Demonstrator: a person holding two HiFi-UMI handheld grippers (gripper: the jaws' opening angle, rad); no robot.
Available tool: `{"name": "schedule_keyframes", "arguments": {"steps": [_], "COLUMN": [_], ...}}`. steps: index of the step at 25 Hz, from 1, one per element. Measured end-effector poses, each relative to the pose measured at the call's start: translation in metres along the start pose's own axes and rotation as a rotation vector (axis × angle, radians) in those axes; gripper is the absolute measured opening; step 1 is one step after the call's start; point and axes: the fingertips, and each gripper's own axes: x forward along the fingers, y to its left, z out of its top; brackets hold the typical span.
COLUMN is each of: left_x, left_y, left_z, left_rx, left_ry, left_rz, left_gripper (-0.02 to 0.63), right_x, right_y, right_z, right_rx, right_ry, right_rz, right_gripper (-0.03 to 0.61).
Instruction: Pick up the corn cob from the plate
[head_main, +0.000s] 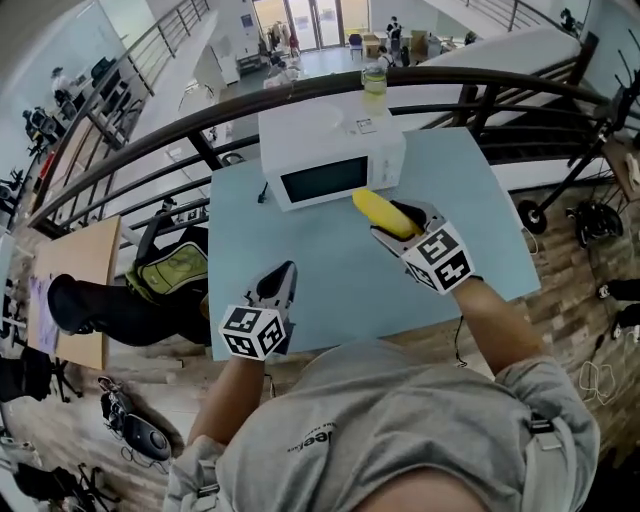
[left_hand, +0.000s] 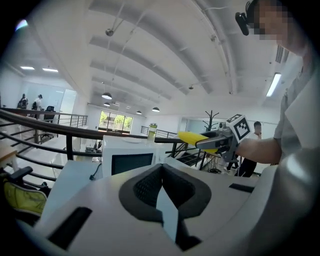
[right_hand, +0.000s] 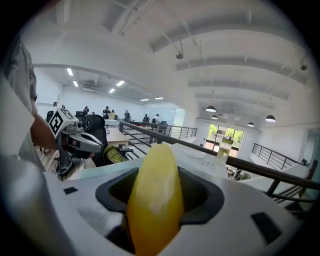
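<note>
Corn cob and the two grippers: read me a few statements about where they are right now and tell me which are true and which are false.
1. The right gripper has the corn cob between its jaws. True.
2. The corn cob lies flat on the table. False: it is held in the air above the table by the right gripper.
3. The door of the microwave hangs open. False: the door is closed, with its dark window facing the person.
4. The left gripper carries nothing. True: its jaws are together and empty.
</note>
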Motion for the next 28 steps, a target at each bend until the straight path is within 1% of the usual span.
{"name": "schedule_keyframes", "arguments": {"steps": [7, 11, 13, 16, 19, 24, 28], "left_x": [0.011, 0.013, 0.012, 0.010, 0.009, 0.008, 0.007], "left_y": [0.001, -0.002, -0.003, -0.005, -0.006, -0.012, -0.015], "left_z": [-0.066, -0.101, -0.116, -0.135, -0.147, -0.161, -0.177], "left_rx": [-0.059, -0.138, -0.162, -0.194, -0.215, -0.193, -0.166], "left_ry": [0.071, 0.120, 0.144, 0.175, 0.192, 0.219, 0.253], "left_rz": [0.011, 0.021, 0.035, 0.057, 0.071, 0.076, 0.081], "left_gripper": [0.018, 0.018, 0.018, 0.018, 0.018, 0.018, 0.018], "right_x": [0.035, 0.043, 0.045, 0.043, 0.040, 0.033, 0.030], "right_y": [0.038, 0.058, 0.066, 0.078, 0.085, 0.087, 0.085], "right_z": [-0.097, -0.142, -0.159, -0.179, -0.194, -0.211, -0.218], "right_rx": [0.081, 0.109, 0.119, 0.130, 0.139, 0.157, 0.181], "right_ry": [0.125, 0.192, 0.214, 0.248, 0.274, 0.307, 0.313], "right_rz": [0.094, 0.141, 0.164, 0.191, 0.209, 0.217, 0.219], "right_gripper": [0.259, 0.259, 0.259, 0.259, 0.259, 0.259, 0.261]}}
